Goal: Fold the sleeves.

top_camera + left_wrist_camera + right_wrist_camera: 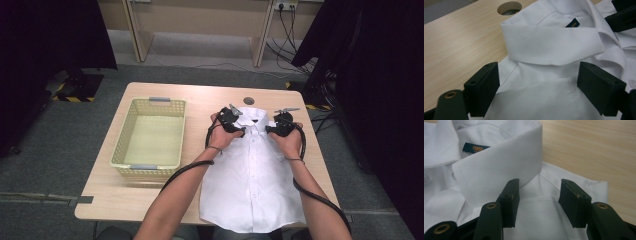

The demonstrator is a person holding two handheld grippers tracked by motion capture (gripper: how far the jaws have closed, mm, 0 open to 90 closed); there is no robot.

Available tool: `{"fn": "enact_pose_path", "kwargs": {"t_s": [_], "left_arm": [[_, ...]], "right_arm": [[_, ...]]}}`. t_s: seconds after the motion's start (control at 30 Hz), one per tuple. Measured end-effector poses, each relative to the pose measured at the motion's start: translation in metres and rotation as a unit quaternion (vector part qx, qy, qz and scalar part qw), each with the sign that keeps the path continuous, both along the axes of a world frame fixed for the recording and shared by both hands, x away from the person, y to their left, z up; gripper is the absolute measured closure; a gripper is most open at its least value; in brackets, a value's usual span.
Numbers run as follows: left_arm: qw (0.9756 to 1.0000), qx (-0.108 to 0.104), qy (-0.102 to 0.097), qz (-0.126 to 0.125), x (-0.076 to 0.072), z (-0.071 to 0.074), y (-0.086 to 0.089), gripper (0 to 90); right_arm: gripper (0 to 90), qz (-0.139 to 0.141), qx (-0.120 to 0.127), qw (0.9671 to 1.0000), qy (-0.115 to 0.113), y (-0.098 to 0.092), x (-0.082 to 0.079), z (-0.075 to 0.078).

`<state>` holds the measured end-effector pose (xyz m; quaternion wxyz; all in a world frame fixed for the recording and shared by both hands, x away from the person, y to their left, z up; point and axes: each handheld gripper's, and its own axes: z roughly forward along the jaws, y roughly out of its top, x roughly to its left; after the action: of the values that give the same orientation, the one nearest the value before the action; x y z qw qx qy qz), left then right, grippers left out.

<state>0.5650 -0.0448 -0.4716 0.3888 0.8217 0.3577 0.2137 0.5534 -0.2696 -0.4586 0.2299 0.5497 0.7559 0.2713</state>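
White dress shirt (252, 175) lies folded, buttoned front up, on the table (100, 195), beside the empty yellow basket (150, 136). Left gripper (239, 131) and right gripper (270, 130) rest at its shoulders beside the collar (551, 45), jaws apart, nothing clamped; lifting into the basket probably remains.

Both tongs, left (241, 131) and right (269, 130), rest on the white shirt's (252, 180) shoulders beside the yellow basket (125, 145).
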Motion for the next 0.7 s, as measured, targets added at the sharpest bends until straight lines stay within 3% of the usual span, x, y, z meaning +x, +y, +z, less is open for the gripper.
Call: {"fn": "enact_pose_path", "kwargs": {"t_s": [0.23,0.37,0.47,0.57,0.7], "left_arm": [[0.9998,0.001,0.021,0.003,0.006,-0.003,-0.001,18.7],[0.9993,0.000,0.036,0.005,0.008,-0.006,0.000,19.6],[0.9985,-0.014,0.053,0.003,0.011,-0.007,0.002,22.4],[0.9982,-0.017,0.057,0.000,0.012,-0.007,0.001,24.2],[0.9980,-0.022,0.058,-0.007,0.011,-0.006,0.001,33.2]], "right_arm": [[52.4,0.014,-0.003,0.9999,0.000,0.002,0.002,-0.005],[58.6,0.024,0.001,0.9997,-0.001,0.001,0.003,-0.005],[65.4,0.032,0.019,0.9993,-0.001,0.001,0.003,-0.007],[70.2,0.038,0.026,0.9989,-0.007,0.000,0.002,-0.008],[76.9,0.041,0.028,0.9987,-0.008,0.002,0.001,-0.008]]}}
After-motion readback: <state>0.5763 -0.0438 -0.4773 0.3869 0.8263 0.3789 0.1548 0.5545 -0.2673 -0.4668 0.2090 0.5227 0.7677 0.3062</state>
